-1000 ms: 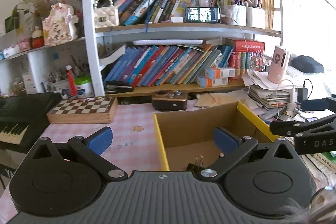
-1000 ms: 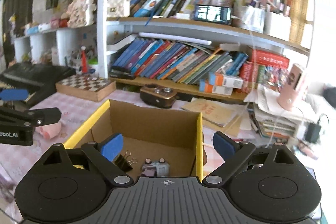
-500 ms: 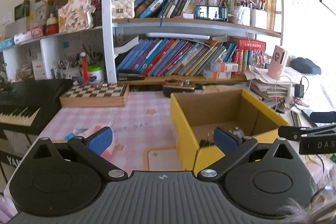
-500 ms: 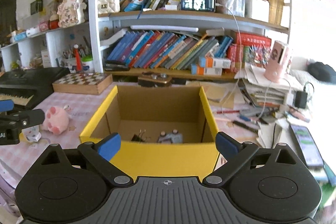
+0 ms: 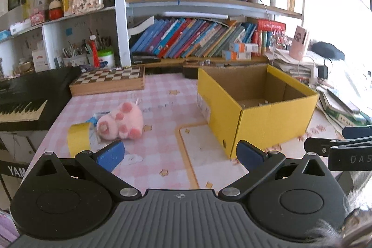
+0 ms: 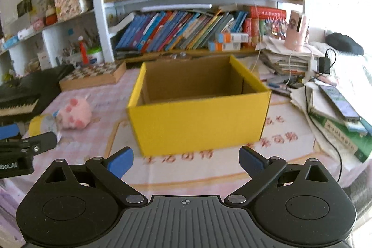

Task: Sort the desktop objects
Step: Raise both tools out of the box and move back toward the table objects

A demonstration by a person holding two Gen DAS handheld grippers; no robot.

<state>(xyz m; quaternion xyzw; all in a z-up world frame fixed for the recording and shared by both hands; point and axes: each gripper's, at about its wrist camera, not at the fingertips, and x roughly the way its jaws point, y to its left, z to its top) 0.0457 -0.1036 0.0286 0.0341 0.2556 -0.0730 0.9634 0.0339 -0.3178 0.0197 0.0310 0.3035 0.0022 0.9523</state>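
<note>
Left wrist view, nearest first: left gripper [image 5: 180, 153] held above the pink checked tablecloth [image 5: 162, 122], fingers spread wide, nothing between the blue pads [image 5: 111, 155]. Right gripper [image 6: 186, 160] likewise spread wide and empty, low over the near edge of the cloth, facing the near wall of the yellow box [image 6: 197, 124].

Items not yet sorted, left of the box and well apart from it: pink plush toy [image 5: 121, 122] lying on its side, paws toward the camera; yellow tape roll [image 5: 78, 137] just beside it on its near-left, possibly touching. Something blue and white sits under or between the two; cannot identify it.

Judgement on the step in hand: next pick is likely the plush or the roll, and the left gripper is the closer one. To do it well, bring the open fingers down around the plush body rather than a paw, since soft fill will squash and may slip. Approach from the right side so the roll is not knocked. For the roll, straddle its wall, not the whole ring.

Container: box open at the top, brown inside. Small objects show on its floor in the left view, too small to name. Right view shows only inner walls.

Far: chessboard [image 5: 109, 79] beyond the plush; keyboard [image 5: 25, 97] at left; bookshelf [image 5: 197, 38] behind.
</note>
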